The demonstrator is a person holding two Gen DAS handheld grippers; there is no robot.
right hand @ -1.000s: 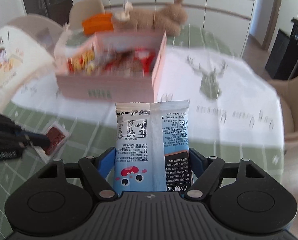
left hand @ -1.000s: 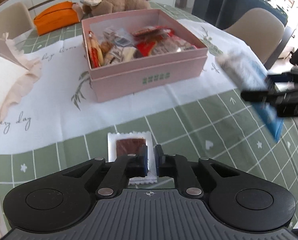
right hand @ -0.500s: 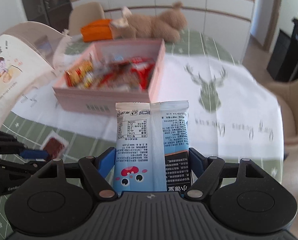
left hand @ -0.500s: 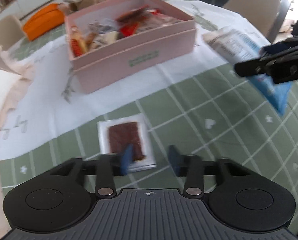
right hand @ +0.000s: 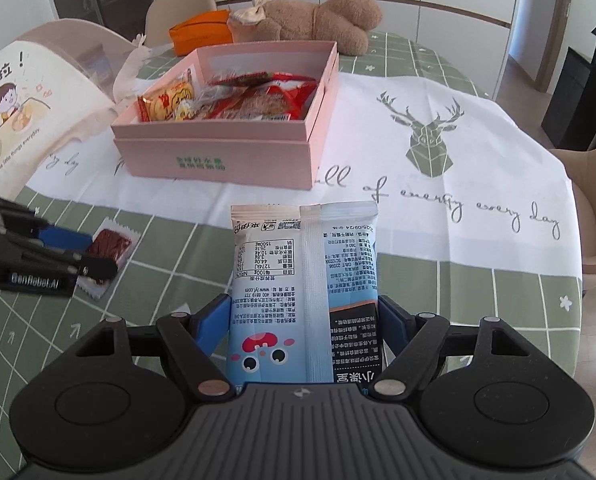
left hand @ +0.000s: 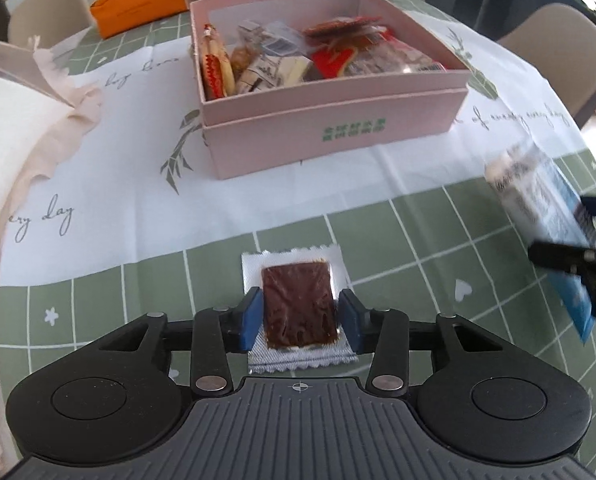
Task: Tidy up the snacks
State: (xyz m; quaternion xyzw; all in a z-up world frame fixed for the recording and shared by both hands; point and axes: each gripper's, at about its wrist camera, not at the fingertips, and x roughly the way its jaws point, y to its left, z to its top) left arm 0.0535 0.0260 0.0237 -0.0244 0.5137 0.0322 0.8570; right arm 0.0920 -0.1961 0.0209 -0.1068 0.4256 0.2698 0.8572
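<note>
Since a second ago the left gripper has gone from pinched together beside the small sachet to straddling it: its blue pads now stand one on each side of the sachet, and the jaws are closing with the sachet between them, the pads close to its edges but not visibly pressing. That sachet, a clear-and-white packet with a dark brown slab inside, lies flat on the green checked tablecloth; in the right wrist view it shows at the left, under the left gripper's tips. The right gripper is clamped on a tall blue and white snack bag, held upright between its pads with the printed back facing the camera; from the left wrist view the same bag appears blurred at the right edge. Beyond both, on the white part of the cloth, sits the open pink box with assorted wrapped snacks inside. Behind the box lie a brown plush bear and an orange pouch, and beige chairs stand around the table.
</note>
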